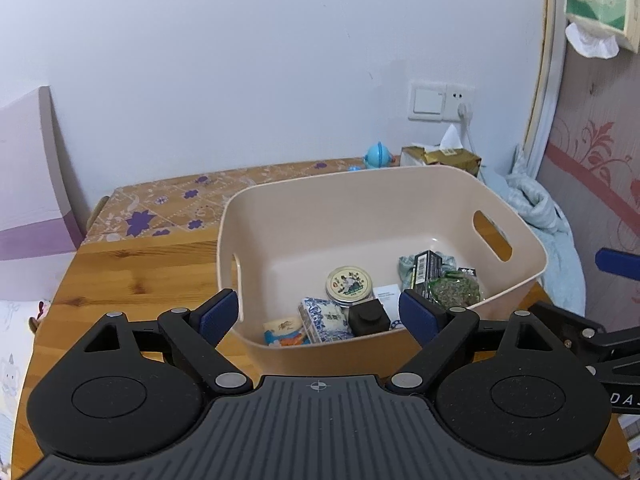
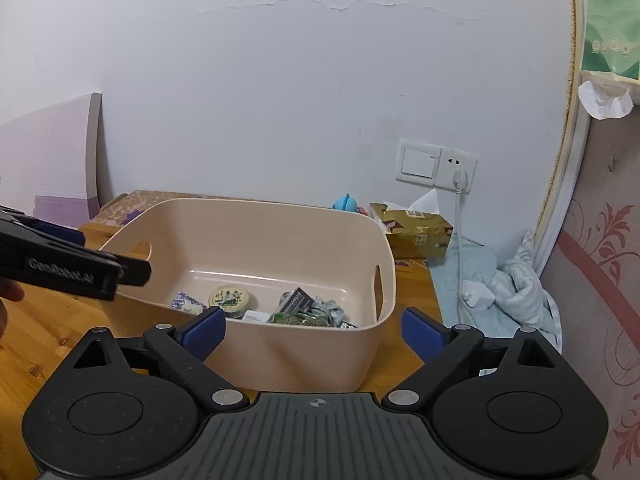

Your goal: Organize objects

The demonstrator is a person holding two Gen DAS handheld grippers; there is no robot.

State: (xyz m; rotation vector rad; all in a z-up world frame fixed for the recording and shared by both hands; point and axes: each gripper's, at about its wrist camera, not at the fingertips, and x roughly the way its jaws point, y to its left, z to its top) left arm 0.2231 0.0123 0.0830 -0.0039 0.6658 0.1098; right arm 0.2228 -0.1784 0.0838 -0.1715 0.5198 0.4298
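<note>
A beige plastic basket [image 1: 520, 236] with handle slots stands on the wooden table [image 1: 132, 276]; it also shows in the right wrist view [image 2: 280, 344]. Inside lie a round tin [image 1: 349, 284], a blue-white packet [image 1: 325, 319], a black cube [image 1: 368, 319], a black box [image 1: 427, 271], a green bag [image 1: 456, 291] and a small orange-blue packet [image 1: 285, 332]. My left gripper [image 1: 319, 317] is open and empty, above the basket's near rim. My right gripper [image 2: 313, 330] is open and empty, in front of the basket's near wall. The left gripper shows at the left of the right wrist view [image 2: 76, 268].
A patterned box [image 1: 176, 204] lies behind the basket at the back left. A gold tissue box [image 2: 412, 230] and a blue toy [image 2: 347, 203] stand by the wall. Light-blue cloth [image 2: 508, 284] and a white power cord [image 2: 460, 240] lie right of the table.
</note>
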